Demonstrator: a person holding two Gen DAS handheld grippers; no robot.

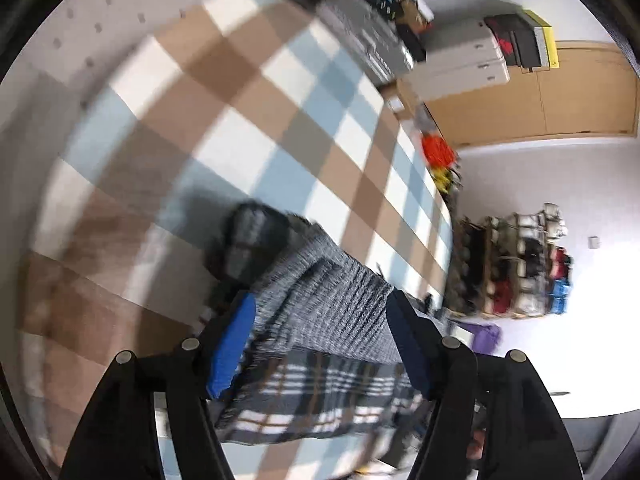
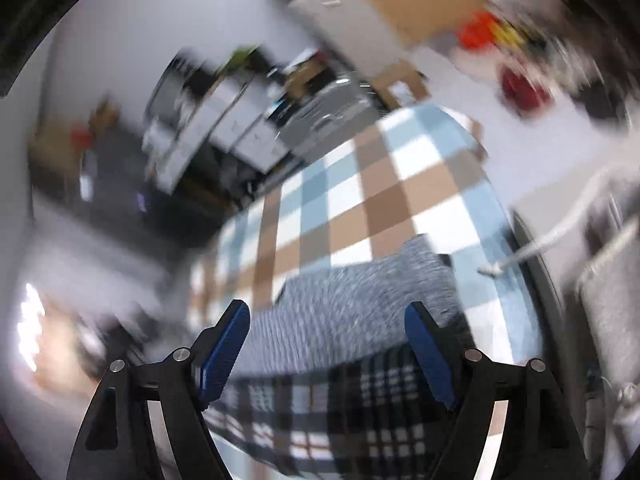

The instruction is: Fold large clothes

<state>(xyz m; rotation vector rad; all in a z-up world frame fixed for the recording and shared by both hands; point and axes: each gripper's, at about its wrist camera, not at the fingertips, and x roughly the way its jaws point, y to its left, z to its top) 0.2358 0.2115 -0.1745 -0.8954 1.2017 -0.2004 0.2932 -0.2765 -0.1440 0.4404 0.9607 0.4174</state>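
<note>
A grey knitted garment [image 1: 324, 304] lies on a table covered with a brown, blue and white checked cloth [image 1: 248, 120]. A dark plaid garment [image 1: 320, 396] lies under its near edge. My left gripper [image 1: 320, 344] is open, its blue-padded fingers either side of the grey knit, just above it. In the right wrist view the grey garment [image 2: 352, 312] and the plaid garment [image 2: 340, 412] lie on the checked cloth [image 2: 360, 184]. My right gripper [image 2: 326, 352] is open above them. Both views are blurred by motion.
Boxes and a grey case [image 1: 368, 40] stand beyond the table's far end. A cardboard panel [image 1: 560, 92] and a loaded rack [image 1: 516, 268] stand on the right. An orange item [image 1: 438, 150] sits at the table edge. Cabinets [image 2: 224, 128] lie beyond the table.
</note>
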